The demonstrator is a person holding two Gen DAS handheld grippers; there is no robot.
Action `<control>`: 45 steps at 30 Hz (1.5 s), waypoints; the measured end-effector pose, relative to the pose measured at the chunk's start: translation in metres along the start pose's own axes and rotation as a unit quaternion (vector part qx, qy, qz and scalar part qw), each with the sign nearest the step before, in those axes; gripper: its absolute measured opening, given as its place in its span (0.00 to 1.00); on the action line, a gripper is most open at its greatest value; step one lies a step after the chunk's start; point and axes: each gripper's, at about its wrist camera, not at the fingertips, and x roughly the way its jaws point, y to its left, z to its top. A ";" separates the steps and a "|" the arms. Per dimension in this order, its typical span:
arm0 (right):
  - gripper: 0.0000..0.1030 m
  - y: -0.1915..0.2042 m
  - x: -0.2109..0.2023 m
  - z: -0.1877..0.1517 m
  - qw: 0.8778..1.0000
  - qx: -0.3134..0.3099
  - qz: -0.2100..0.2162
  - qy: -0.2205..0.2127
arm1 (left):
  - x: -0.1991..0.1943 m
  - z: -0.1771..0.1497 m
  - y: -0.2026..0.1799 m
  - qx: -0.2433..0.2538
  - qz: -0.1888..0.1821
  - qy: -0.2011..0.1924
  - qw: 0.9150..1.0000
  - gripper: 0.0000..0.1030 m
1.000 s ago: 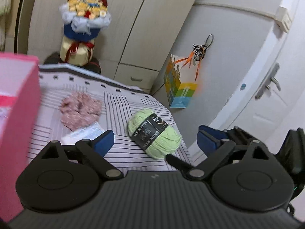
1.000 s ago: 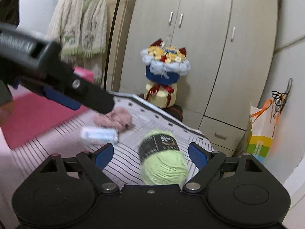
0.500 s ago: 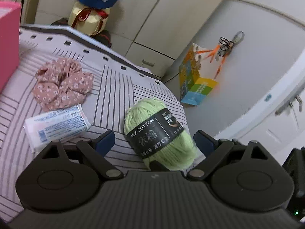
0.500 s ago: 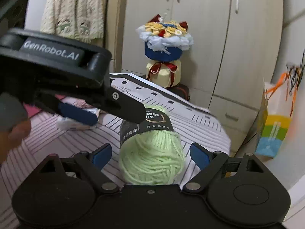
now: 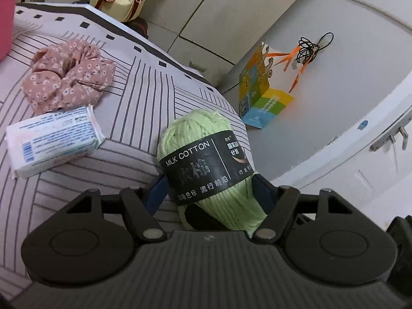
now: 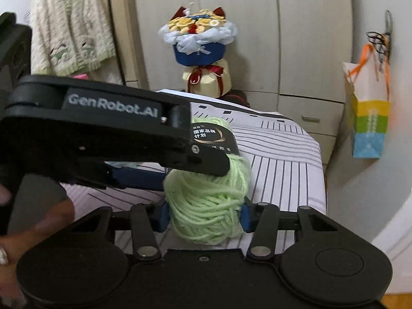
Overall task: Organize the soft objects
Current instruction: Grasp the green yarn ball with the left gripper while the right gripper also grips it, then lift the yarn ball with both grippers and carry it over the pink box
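Broadly, a wardrobe (image 6: 231, 33) is filling the back of the room, with a cardigan (image 6: 69, 31) hanging at its left and a bouquet (image 6: 200, 49) standing in front of its doors. Nearer, a bed (image 5: 144, 97) under a striped sheet is carrying the soft things, and a paper bag (image 5: 260, 100) is hanging on the wall beside it. Both tools are meeting on the yarn (image 5: 206, 159), a pale green ball with a black band, which is lying near the bed's corner. The left tool (image 5: 208, 193) is reaching in across the band, its jaws having just been closing, and its blue pads are pressing the ball on either side. The right tool (image 6: 204, 216) is gripping the ball's loose end; its jaws have just been closing too, and the pads are squeezing the strands from both sides. In the right wrist view the left tool's black body is crossing over the top of the yarn, with a hand (image 6: 15, 234) showing at the lower left. Well apart from the yarn, a tissue pack (image 5: 54, 141) is lying flat on the sheet, and a pink flowered scrunchie (image 5: 67, 77) is sitting just beyond it, touching its far edge.
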 end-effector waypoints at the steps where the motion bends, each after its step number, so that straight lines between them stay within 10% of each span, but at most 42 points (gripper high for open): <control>1: 0.53 0.004 -0.004 -0.002 1.000 0.013 0.000 -0.003 | -0.005 -0.002 0.000 0.004 0.001 -0.003 1.000 0.67; 27: 0.54 0.144 -0.119 -0.047 0.999 0.035 0.023 0.008 | -0.184 -0.069 0.008 0.102 0.020 0.027 0.994 0.62; 45: 0.58 0.244 -0.091 0.049 0.990 0.003 0.139 -0.027 | -0.296 0.005 0.071 0.148 0.062 -0.104 0.982 0.63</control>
